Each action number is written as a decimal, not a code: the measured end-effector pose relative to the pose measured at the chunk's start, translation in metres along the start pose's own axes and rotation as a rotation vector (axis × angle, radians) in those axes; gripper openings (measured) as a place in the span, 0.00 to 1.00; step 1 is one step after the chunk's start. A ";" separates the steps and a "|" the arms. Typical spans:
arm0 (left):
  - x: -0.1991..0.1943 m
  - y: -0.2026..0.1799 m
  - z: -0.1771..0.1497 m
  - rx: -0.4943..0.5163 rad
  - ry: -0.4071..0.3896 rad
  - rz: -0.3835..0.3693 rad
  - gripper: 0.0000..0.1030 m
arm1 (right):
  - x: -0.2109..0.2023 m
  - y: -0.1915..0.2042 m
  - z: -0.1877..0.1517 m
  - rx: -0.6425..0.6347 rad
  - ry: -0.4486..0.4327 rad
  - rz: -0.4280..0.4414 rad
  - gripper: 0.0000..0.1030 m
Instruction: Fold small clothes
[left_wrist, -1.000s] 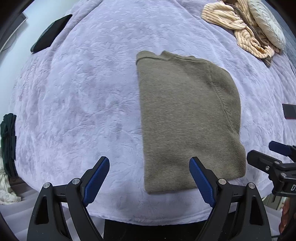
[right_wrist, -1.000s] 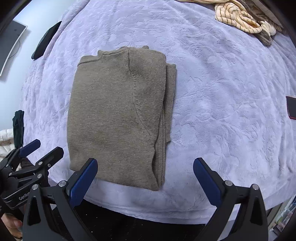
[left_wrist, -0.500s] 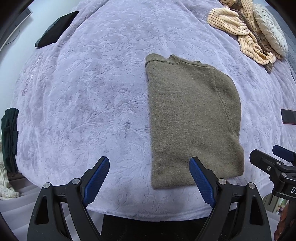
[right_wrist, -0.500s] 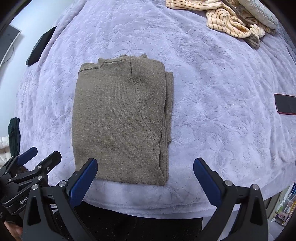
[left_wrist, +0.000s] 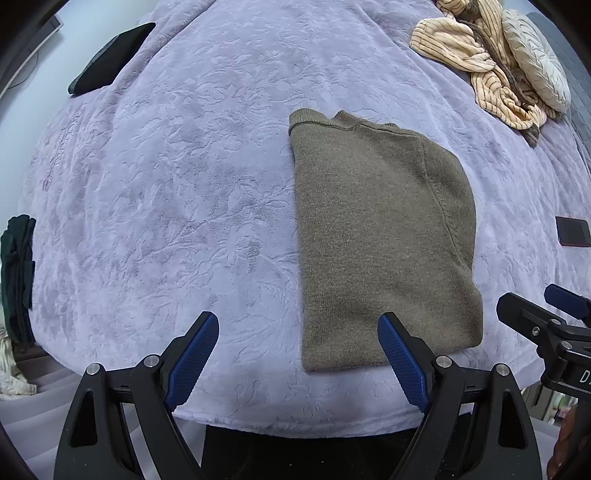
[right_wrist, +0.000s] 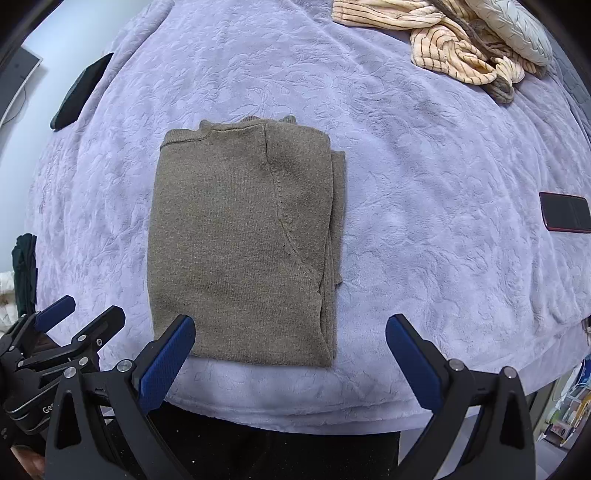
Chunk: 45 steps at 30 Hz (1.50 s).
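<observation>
Knitwear first: the olive-brown knitted sweater (left_wrist: 380, 240) (right_wrist: 240, 243) lay folded into a tall, neat rectangle on the lavender embossed-floral bedspread (left_wrist: 184, 192) (right_wrist: 424, 184), close to the bed's near edge. Its ribbed neckline sat at the far end, a curved sleeve seam ran down the right-hand portion, and stacked fabric layers showed along the right edge in your right wrist view. The top face looked flat and smooth.

Your left hand-held gripper (left_wrist: 298, 354) was spread wide and held nothing; its blue right pad (left_wrist: 402, 365) overlapped the sweater's near-left corner in the picture, though whether it touched the fabric I could not tell. Your right hand-held gripper (right_wrist: 291, 360) was likewise released and empty, its blue left pad (right_wrist: 166, 363) over the sweater's near-left corner, contact unclear.

At the far right of the bed you had a heap of cream striped clothing (left_wrist: 476, 70) (right_wrist: 443, 40) beside a pale ribbed cushion (left_wrist: 535, 62). A dark folded garment (left_wrist: 110, 59) (right_wrist: 81, 92) lay at the far left, and a dark phone with a red rim (right_wrist: 565, 212) (left_wrist: 572, 230) rested on the right side.
</observation>
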<state>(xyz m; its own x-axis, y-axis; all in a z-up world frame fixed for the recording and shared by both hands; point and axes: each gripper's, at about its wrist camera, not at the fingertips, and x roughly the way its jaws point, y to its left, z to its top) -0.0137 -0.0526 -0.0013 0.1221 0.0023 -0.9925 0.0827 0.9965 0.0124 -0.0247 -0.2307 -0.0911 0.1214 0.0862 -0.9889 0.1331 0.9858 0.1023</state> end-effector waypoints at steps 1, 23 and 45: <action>0.000 0.000 0.000 0.000 0.001 0.001 0.86 | 0.000 0.000 0.000 -0.001 0.001 0.000 1.00; 0.001 -0.002 0.005 0.017 0.012 0.003 0.86 | 0.001 0.002 0.006 -0.006 0.004 -0.006 1.00; 0.000 -0.002 0.007 0.030 0.011 0.016 0.86 | 0.002 -0.002 0.005 0.000 0.000 -0.025 1.00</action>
<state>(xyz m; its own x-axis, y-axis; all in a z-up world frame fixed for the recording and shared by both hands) -0.0071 -0.0553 -0.0010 0.1131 0.0192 -0.9934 0.1109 0.9933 0.0318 -0.0202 -0.2332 -0.0926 0.1186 0.0617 -0.9910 0.1360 0.9876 0.0778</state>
